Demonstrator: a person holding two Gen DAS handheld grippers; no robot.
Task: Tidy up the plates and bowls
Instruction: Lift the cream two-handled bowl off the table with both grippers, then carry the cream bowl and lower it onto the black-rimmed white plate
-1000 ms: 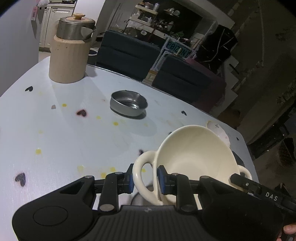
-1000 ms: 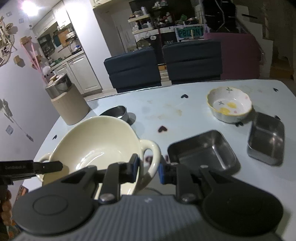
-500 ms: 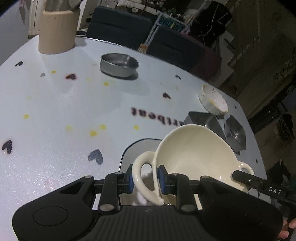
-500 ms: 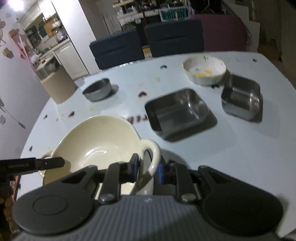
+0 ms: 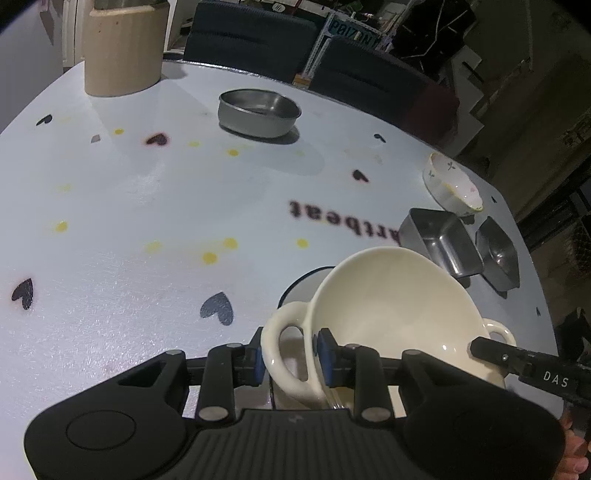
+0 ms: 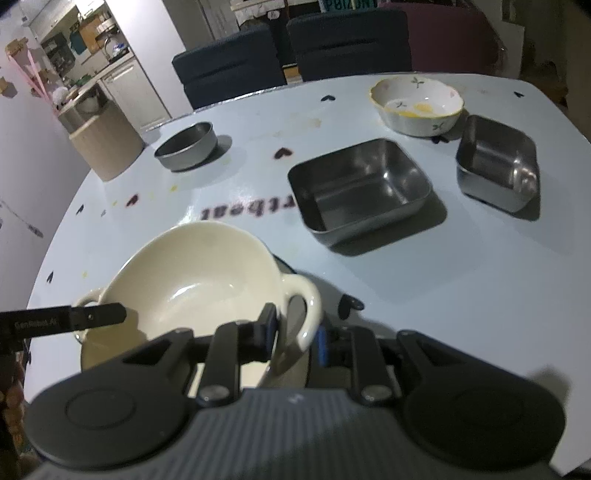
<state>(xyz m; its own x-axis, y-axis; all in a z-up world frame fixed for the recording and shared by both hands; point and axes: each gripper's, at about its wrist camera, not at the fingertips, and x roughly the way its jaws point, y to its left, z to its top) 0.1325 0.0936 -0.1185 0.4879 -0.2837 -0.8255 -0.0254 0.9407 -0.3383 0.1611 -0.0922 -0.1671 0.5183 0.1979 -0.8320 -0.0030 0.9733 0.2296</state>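
Bowl (image 5: 391, 314) has dropped lower toward the plate (image 5: 303, 282) beneath it.
Left gripper (image 5: 290, 356) and right gripper (image 6: 293, 332) each clench a handle; bowl hangs just above the plate, so stacking looks imminent.

Upside-down lettering "artbeat" is showing on the counter (image 5: 147, 206), "DAS" on the right gripper (image 5: 554, 378), "P817ON" on a background sign (image 5: 349, 31).

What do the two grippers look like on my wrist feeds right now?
Both match: the left gripper and right gripper have matte black bodies, ribbed in the middle, a round disc on each side, silver pivot screws and blue pads on black fingers. White lettering marks the finger tips. No cables or sleeves show.
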